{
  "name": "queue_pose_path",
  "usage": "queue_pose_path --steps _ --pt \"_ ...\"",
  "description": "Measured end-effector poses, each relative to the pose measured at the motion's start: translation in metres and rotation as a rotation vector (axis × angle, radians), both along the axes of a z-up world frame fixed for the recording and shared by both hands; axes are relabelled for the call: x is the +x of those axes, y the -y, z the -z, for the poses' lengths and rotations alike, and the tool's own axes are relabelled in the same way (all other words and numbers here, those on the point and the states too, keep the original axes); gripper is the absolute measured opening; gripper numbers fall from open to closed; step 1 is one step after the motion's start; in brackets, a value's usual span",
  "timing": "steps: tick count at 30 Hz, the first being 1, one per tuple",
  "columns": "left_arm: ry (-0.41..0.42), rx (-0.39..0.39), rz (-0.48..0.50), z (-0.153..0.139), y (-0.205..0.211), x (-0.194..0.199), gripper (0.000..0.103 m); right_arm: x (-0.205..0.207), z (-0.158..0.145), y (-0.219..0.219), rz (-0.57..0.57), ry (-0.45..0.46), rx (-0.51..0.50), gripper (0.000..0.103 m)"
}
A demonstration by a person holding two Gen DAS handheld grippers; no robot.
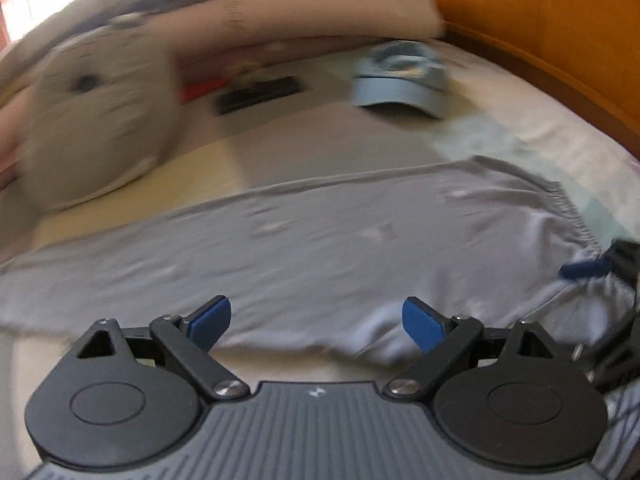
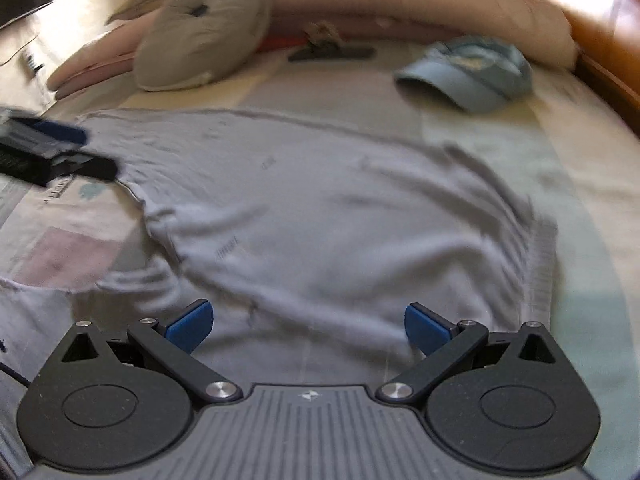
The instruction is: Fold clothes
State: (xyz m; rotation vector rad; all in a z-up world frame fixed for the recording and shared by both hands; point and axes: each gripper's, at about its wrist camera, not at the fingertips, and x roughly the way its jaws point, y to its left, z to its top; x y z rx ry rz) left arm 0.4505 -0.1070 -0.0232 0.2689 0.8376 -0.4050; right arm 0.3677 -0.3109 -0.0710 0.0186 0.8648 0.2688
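Grey shirt (image 2: 320, 208) lies spread flat on the bed (image 2: 580, 184), wrinkled, w/ both views blurred. Left gripper (image 1: 316, 322) hovers over shirt's near edge, fingers (image 1: 210, 320) wide, nothing btwn them. Right gripper (image 2: 308, 326) same: fingers (image 2: 426, 330) wide apart, empty, above the cloth. Blue cap (image 2: 468, 74) sits beyond the shirt, apart from it; grey plush pillow (image 2: 200, 40) at far left.

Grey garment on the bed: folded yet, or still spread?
Mostly spread. The grey garment lies wrinkled across the bed, one side bunched; neither open gripper holds it.
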Motion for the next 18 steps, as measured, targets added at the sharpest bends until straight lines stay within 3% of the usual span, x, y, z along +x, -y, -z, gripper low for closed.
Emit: queue_pose_path --steps 3,9,12,18 --pt "-0.010 0.001 0.052 0.016 0.019 0.009 0.093 -0.010 0.005 0.002 0.034 0.006 -0.022 0.103" --pt "-0.102 0.010 -0.006 0.047 0.018 0.010 0.093 -0.026 -0.005 0.009 0.045 0.023 0.020 0.103" --pt "-0.089 -0.014 -0.007 0.039 0.018 -0.001 0.093 -0.031 -0.016 0.024 0.027 0.048 0.074 0.103" --pt "-0.053 -0.074 0.024 0.018 0.020 -0.026 0.093 -0.004 -0.041 0.089 0.014 0.115 0.183 0.103"
